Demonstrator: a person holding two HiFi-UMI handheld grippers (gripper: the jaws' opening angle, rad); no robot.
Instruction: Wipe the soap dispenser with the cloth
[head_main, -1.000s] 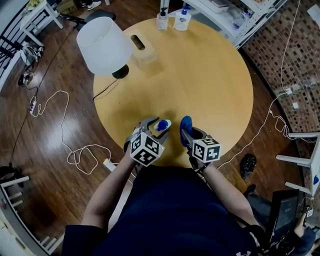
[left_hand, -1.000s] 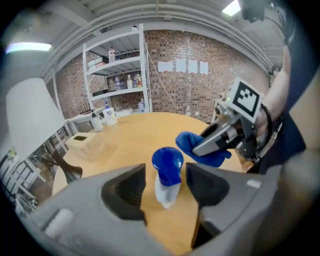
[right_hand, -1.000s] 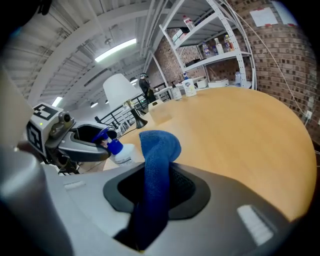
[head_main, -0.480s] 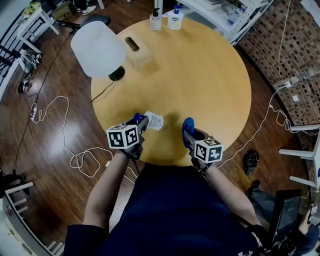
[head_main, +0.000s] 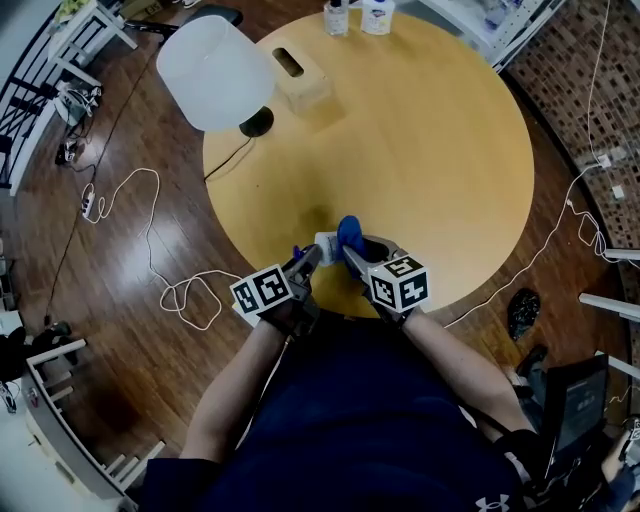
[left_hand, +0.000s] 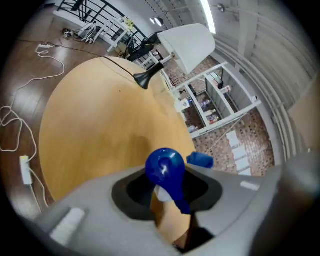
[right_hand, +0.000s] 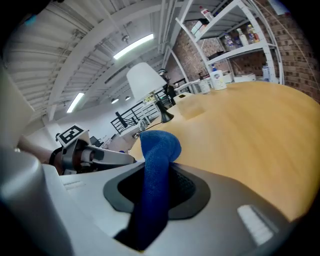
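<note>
1. Head view: at the near edge of the round wooden table (head_main: 420, 150), the left gripper (head_main: 310, 262) holds the white plastic soap dispenser with a blue pump head (head_main: 326, 243). It probably steadies the bottle so that it cannot slide or tip while being rubbed. The right gripper (head_main: 355, 255) brings the bunched blue terry cloth (head_main: 348, 230) right beside the soap dispenser. The two seem to touch, which suggests the wiping is just starting.

2. Left gripper view: the jaws are almost together, clamped on the soap dispenser's neck just under the pump head (left_hand: 164, 167), which rises above them. A corner of the cloth (left_hand: 200, 160) shows just beyond. Gripping by the neck leaves the body free for wiping.

3. Right gripper view: the jaws pinch a fold of the cloth (right_hand: 156, 155), held apart only by its thickness. The free end stands up past them as a pad. The soap dispenser is not visible here; the left gripper sits close at the left.
</note>
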